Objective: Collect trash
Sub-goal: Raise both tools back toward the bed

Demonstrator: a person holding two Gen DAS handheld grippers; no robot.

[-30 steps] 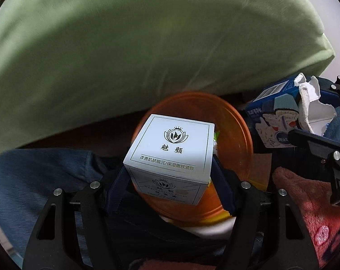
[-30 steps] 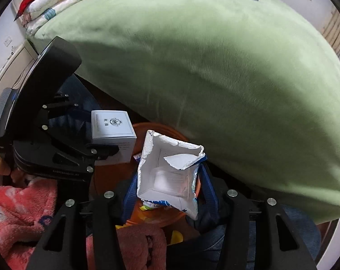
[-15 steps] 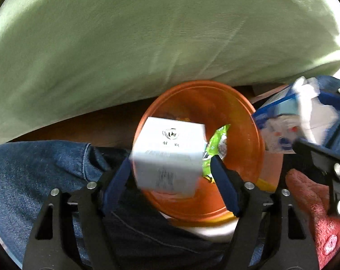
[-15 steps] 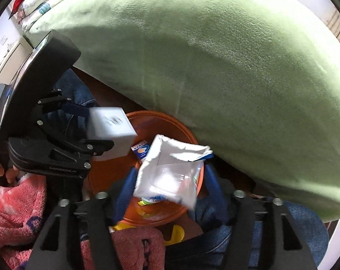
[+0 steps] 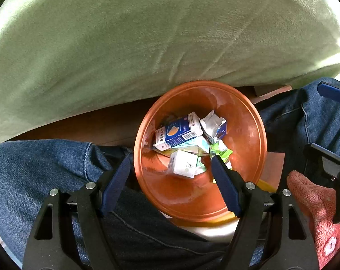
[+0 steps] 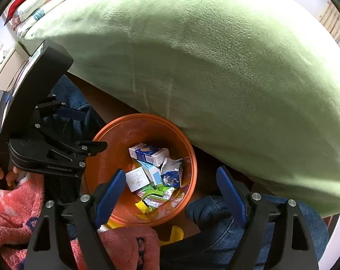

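Both boxes dropped: white box (image 5: 182, 164) and torn carton (image 5: 213, 127) now lie in orange bin (image 5: 248, 123), frame centre. Left hand-held gripper (image 5: 170, 180) and right hand-held gripper (image 6: 170, 191) wide open, empty. Green bed cover (image 5: 147, 33) fills upper frame.

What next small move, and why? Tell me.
Probably lift both grippers away from the bin to fetch more trash: the left gripper and right gripper hang open and empty, and the white box and torn carton lie inside.
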